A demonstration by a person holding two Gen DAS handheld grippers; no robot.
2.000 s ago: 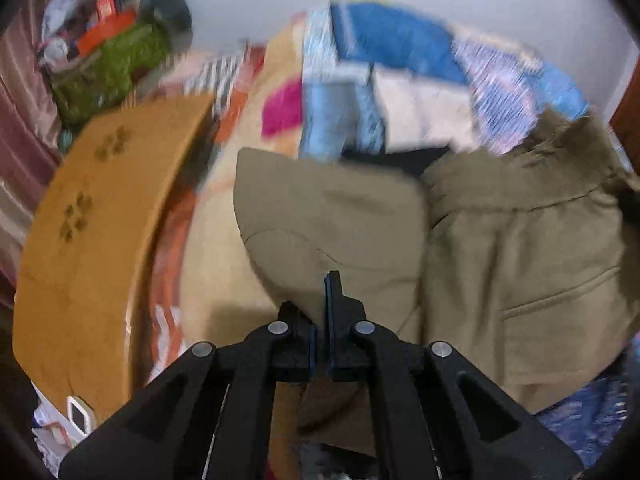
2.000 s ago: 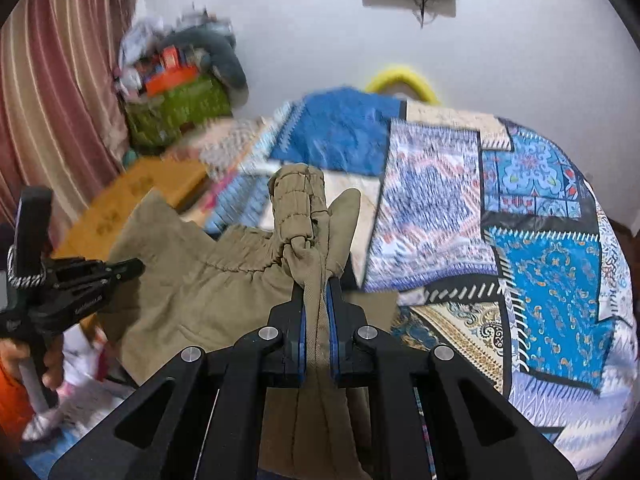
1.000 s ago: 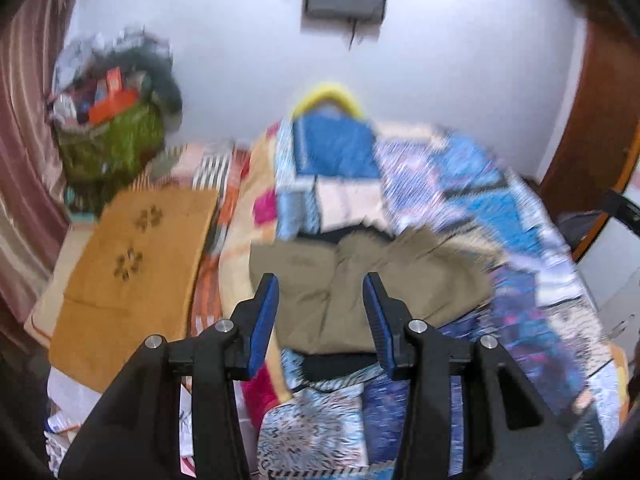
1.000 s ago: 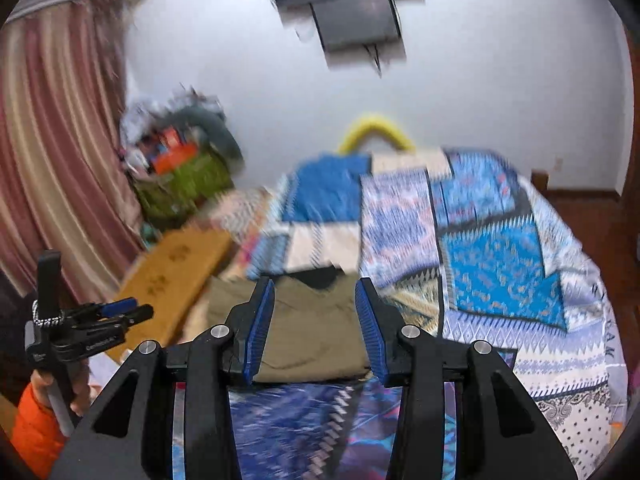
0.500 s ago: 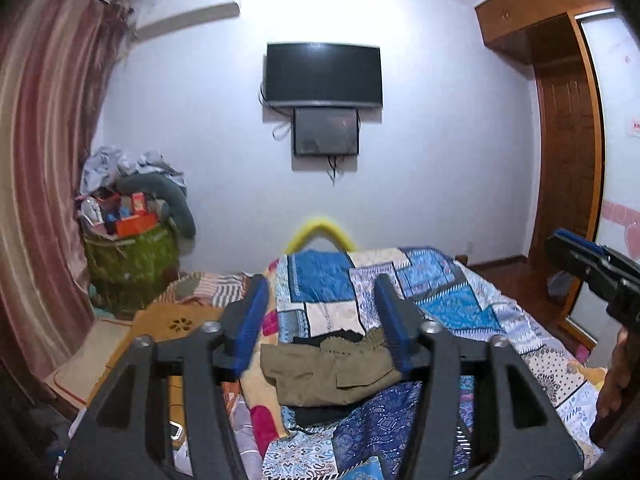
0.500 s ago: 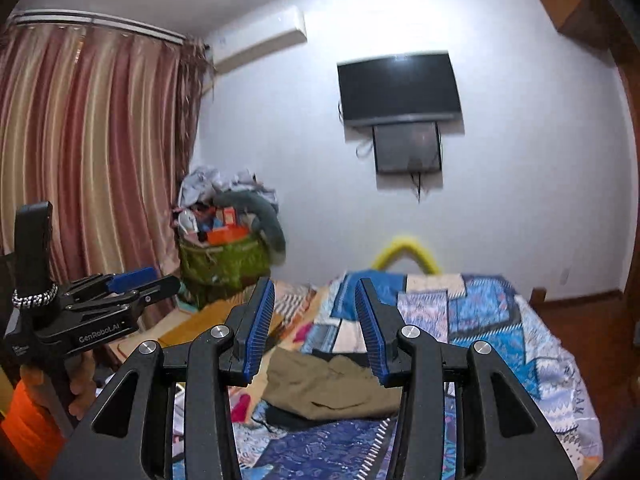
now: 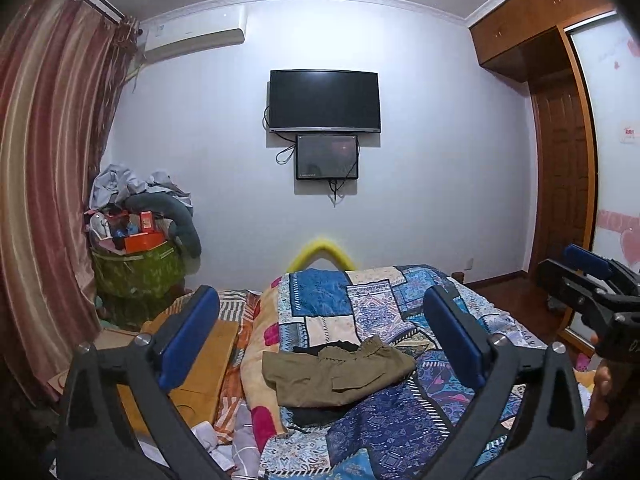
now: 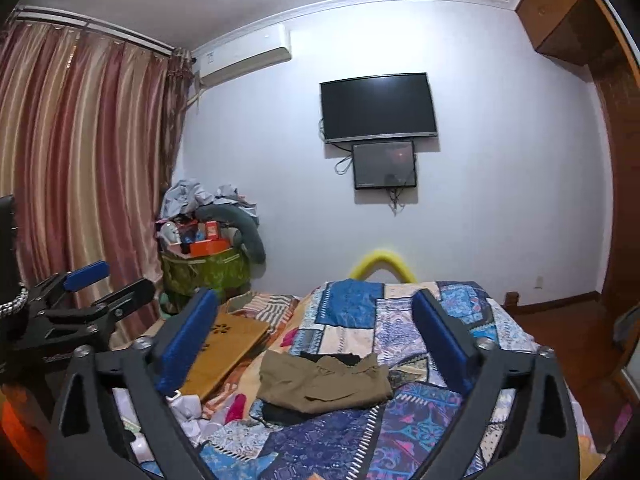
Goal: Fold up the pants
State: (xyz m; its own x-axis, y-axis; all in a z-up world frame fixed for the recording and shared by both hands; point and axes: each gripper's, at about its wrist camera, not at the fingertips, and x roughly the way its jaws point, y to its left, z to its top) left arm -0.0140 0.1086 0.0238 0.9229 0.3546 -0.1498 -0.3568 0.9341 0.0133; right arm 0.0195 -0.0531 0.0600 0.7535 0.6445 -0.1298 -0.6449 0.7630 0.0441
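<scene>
From the left wrist view, the left gripper [image 7: 320, 340], black with blue pads, stands with its jaws spread as wide as they go; they have just been opening, and nothing lies between them. Well beyond the fingers [image 7: 188, 336], the olive-green folded pants [image 7: 336, 372] lie in a loose bundle on the patchwork quilt in blues and creams [image 7: 384, 308], on top of a dark garment [image 7: 316, 414] whose edges show at the near and far sides; what kind of garment it is I cannot make out. At the right edge the right gripper [image 7: 592, 280] shows, held by a hand [image 7: 600, 392]. A black wall-mounted television [image 7: 324, 100] hangs on the far wall with a smaller dark screen [image 7: 326, 156] just below it. A green basket heaped with clothes and boxes [image 7: 136, 272] stands in the left corner beside the striped reddish curtain [image 7: 48, 168].

From the right wrist view, the right gripper [image 8: 316, 336] is likewise spread wide and empty, its jaws having just been opening. The pants [image 8: 324, 380] rest on the quilt [image 8: 400, 320], apart from both pads. A tan wooden board with cut-out flower shapes [image 8: 224, 344] lies left of the bed, partly behind the left-hand finger [image 8: 188, 336]. The left gripper [image 8: 84, 304] shows at the left edge, in front of the curtain [image 8: 80, 168]. A yellow curved tube [image 8: 380, 264] peeks above the far end of the bed.
</scene>
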